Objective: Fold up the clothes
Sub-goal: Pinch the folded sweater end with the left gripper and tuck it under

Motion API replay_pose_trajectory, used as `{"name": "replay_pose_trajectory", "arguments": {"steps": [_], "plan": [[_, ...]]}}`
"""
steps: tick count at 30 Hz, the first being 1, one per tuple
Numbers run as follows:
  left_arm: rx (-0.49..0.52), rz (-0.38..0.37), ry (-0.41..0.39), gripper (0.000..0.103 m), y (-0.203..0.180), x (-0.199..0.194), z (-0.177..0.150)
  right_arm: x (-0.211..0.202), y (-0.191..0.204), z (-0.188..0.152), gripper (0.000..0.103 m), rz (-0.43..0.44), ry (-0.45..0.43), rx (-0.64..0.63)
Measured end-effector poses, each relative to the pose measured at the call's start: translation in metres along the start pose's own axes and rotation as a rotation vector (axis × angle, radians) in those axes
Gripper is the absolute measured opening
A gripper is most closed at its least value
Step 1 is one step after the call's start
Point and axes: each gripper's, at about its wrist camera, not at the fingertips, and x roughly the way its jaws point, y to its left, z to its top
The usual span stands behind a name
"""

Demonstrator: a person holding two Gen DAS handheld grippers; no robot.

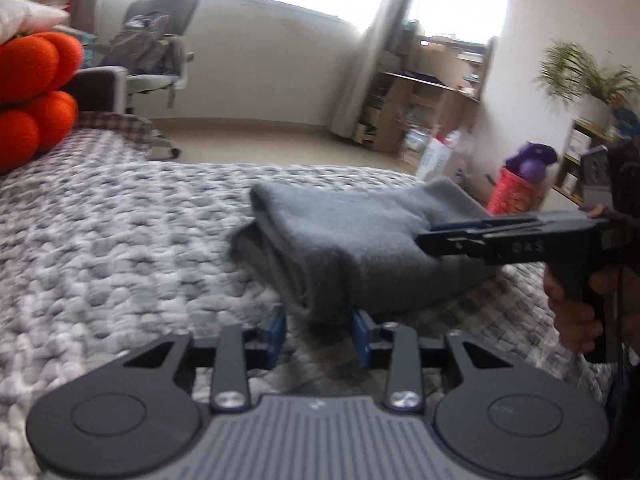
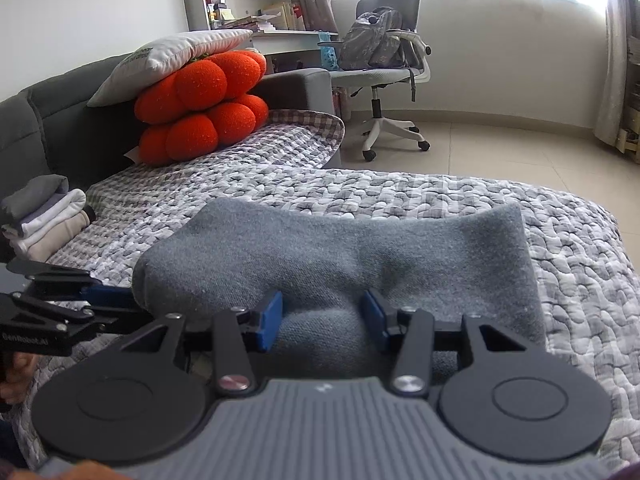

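A folded grey fleece garment [image 1: 352, 248] [image 2: 340, 248] lies in a thick bundle on the quilted bed cover [image 1: 120, 240]. In the left wrist view its near corner sits between the blue pads of my left gripper [image 1: 319, 330], which is shut on the thick fold. My right gripper [image 1: 430, 238] comes in from the right, held by a hand, and bites the bundle's right end. In the right wrist view the cloth bulges between the pads of my right gripper [image 2: 323, 320], pinched there. My left gripper [image 2: 116, 296] holds the bundle's left end.
A stack of folded clothes [image 2: 44, 220] rests at the left of the bed beside the grey headboard. Orange round cushions [image 2: 200, 108] and a white pillow [image 2: 168, 56] sit at the head. Beyond the bed edge are an office chair [image 2: 384, 60], shelves [image 1: 424, 92] and a red box [image 1: 516, 196].
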Motion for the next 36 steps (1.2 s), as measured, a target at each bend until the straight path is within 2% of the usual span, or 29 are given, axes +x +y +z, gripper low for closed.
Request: {"name": "replay_pose_trajectory", "arguments": {"steps": [3,6,11,21,26,36], "plan": [[0.038,-0.011,0.006,0.030,-0.003,0.005,0.002,0.001,0.001,0.000,0.049,-0.005,-0.003,0.001],[0.066,-0.020,0.011,0.023,-0.005,0.008,0.004,0.002,0.001,0.000,0.049,-0.006,-0.002,0.003],[0.059,-0.028,0.022,0.012,-0.003,0.010,0.006,0.002,-0.001,0.001,0.049,0.002,0.000,0.008],[0.138,-0.013,0.044,0.008,-0.010,0.000,0.016,-0.002,-0.009,0.006,0.049,0.032,0.011,0.039],[0.159,0.036,0.056,0.008,-0.019,0.006,0.013,-0.003,-0.008,0.006,0.049,0.033,0.013,0.044],[0.129,0.023,0.015,0.007,-0.011,-0.004,0.013,-0.003,-0.012,0.007,0.049,0.046,0.015,0.061]]}}
